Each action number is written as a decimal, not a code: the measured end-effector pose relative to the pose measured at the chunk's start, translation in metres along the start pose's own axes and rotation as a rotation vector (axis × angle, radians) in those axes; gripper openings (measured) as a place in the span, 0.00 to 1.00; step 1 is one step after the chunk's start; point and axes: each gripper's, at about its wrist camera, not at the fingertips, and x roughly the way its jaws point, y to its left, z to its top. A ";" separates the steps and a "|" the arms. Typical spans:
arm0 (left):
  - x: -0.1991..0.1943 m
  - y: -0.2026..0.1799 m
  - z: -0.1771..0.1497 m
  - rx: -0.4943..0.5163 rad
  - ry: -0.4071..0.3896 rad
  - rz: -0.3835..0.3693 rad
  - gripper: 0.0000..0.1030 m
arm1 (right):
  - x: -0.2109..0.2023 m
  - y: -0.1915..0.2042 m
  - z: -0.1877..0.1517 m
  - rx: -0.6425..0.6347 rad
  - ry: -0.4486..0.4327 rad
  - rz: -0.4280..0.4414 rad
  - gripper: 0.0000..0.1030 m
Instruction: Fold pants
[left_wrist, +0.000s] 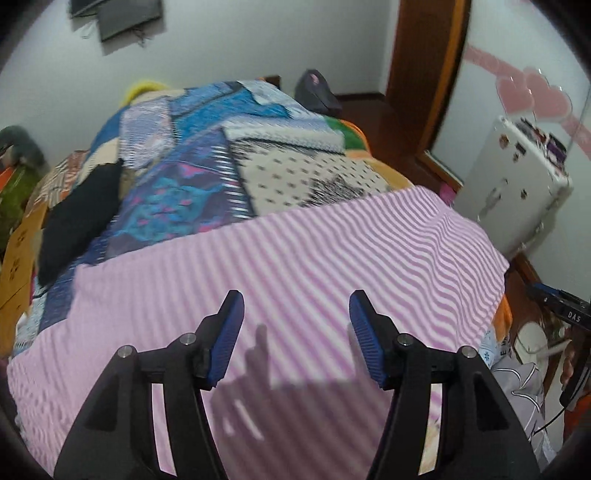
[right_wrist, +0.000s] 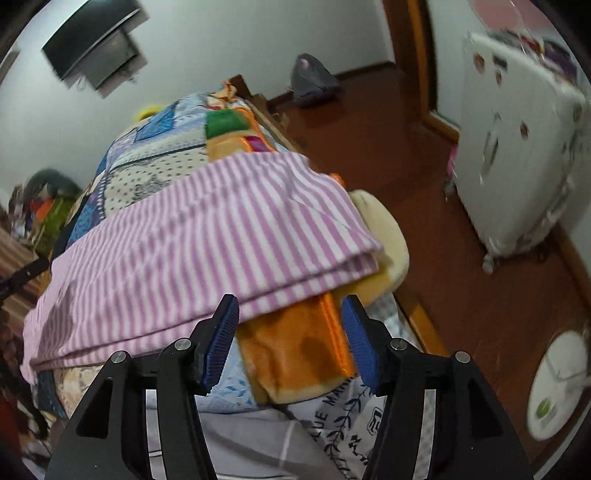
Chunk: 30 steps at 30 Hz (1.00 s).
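Observation:
The pink-and-white striped pants (left_wrist: 295, 266) lie flat across the near end of the bed. In the right wrist view they (right_wrist: 207, 236) show as a folded stack of layers with the fold edges facing me. My left gripper (left_wrist: 295, 332) hovers open and empty above the pants, its shadow on the cloth. My right gripper (right_wrist: 290, 336) is open and empty just off the bed's near corner, below the pants' edge, over an orange blanket (right_wrist: 295, 354).
A patchwork quilt (left_wrist: 192, 158) covers the bed beyond the pants, with a black cloth (left_wrist: 77, 221) at its left. A white cabinet (left_wrist: 513, 192) stands to the right on the red-brown floor (right_wrist: 424, 229). A white fan base (right_wrist: 557, 384) lies on the floor.

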 end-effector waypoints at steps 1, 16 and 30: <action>0.007 -0.006 0.001 0.011 0.012 0.000 0.59 | 0.003 -0.003 0.001 0.021 -0.001 0.001 0.53; 0.066 -0.050 -0.008 0.084 0.099 0.031 0.87 | 0.059 -0.058 0.004 0.361 0.009 0.115 0.63; 0.069 -0.049 -0.009 0.071 0.082 0.030 0.91 | 0.069 -0.054 0.029 0.389 -0.051 0.148 0.14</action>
